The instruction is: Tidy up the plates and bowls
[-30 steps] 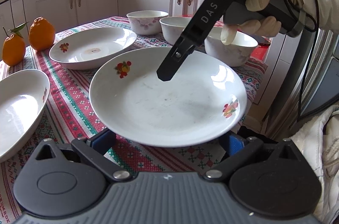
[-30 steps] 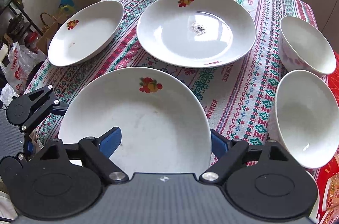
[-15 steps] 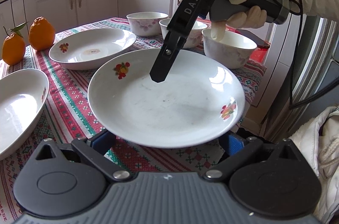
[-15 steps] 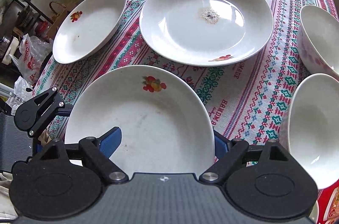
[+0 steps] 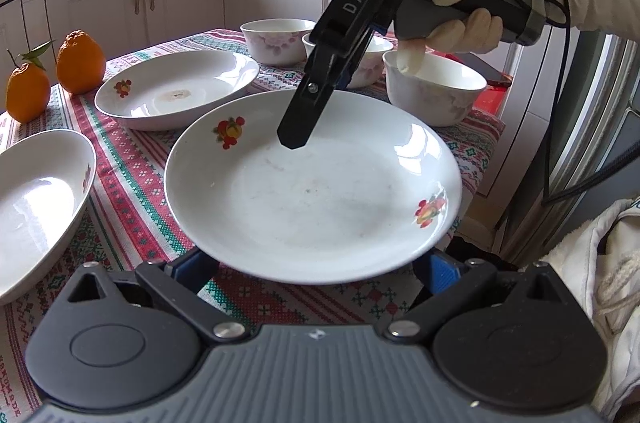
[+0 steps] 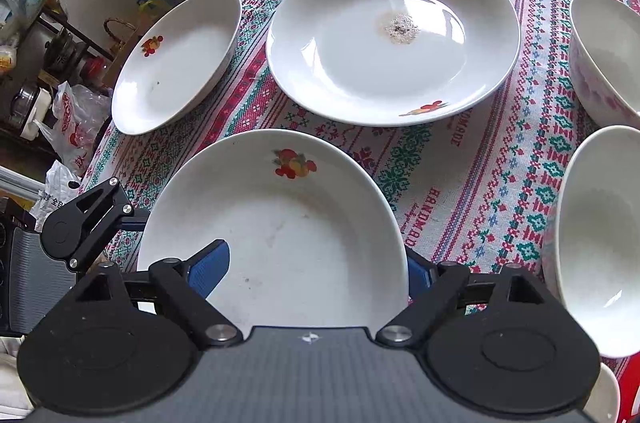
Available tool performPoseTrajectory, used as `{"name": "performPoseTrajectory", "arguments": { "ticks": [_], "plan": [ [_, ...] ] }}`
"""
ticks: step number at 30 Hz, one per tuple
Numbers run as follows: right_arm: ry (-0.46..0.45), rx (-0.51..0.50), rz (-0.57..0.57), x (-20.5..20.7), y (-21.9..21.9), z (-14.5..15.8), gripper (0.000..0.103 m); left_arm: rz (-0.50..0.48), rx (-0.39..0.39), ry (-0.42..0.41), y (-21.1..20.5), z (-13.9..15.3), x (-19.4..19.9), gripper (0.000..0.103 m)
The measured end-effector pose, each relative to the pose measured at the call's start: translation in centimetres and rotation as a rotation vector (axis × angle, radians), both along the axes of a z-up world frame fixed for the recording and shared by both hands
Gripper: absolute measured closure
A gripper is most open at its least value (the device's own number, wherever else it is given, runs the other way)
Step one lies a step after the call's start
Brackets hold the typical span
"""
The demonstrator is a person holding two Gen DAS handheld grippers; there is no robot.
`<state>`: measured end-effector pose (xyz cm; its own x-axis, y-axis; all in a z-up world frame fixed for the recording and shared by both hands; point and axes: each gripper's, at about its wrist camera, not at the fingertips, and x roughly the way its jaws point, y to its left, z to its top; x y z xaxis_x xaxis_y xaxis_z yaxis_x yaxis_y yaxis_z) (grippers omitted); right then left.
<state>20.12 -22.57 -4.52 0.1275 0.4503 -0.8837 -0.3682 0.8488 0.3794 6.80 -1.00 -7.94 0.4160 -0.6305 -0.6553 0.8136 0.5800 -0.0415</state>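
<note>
Plate (image 5: 312,191) with fruit prints sits at the near edge of the tablecloth (image 6: 460,191), between both tools. I see the left gripper (image 5: 316,267) spread wide, its blue pads flanking the near rim; contact unclear. My right gripper (image 6: 316,263) stands wide over the far rim. 2 more plates (image 6: 392,35) and 3 bowls (image 5: 434,89) lie beyond.

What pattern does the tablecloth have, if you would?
Red, green and white cross-stitch bands on the tablecloth, clearest in the right wrist view.
</note>
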Motion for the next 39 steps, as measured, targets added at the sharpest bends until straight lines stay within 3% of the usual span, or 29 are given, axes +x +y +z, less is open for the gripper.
{"name": "performPoseTrajectory", "arguments": {
  "ticks": [19,29,39],
  "plan": [
    [-0.084,0.015,0.069,1.2,3.6,2.9,0.012,0.095,-0.023,-0.022,3.0,2.9,0.2,0.002],
    [-0.161,0.031,0.174,4.2,8.8,5.7,0.012,0.206,-0.023,-0.067,7.0,5.1,1.5,0.002],
    [-0.17,0.067,0.281,8.2,15.1,4.9,0.012,0.333,0.006,-0.066,11.2,5.2,3.6,0.002]
  ]
}}
